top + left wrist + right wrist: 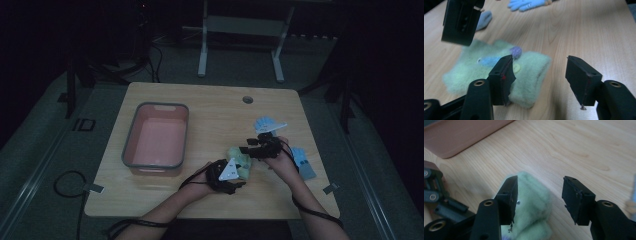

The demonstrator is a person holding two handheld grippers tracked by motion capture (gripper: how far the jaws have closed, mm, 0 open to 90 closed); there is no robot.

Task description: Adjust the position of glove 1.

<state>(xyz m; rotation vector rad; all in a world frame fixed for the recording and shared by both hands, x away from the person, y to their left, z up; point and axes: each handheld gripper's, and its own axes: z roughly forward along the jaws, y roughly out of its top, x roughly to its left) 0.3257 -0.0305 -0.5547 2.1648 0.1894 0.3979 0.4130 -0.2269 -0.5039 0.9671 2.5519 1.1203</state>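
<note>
- A grey-rimmed pink plastic bin [156, 140] sits on the left of the pale wooden table [210, 107].
- The left gripper [540, 77] is spread open, one jaw over the fuzzy pale-green felt pouch [529, 72].
- The right gripper [539, 195] gapes open too, the pouch lying by its left jaw.
- Light-blue gloves [302, 162] lie at the right.

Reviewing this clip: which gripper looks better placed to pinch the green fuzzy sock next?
Probably the left gripper. Its open jaws sit at the green sock's near edge, one jaw already over the fabric. The right gripper is also open above the sock, but mostly over bare table.
</note>
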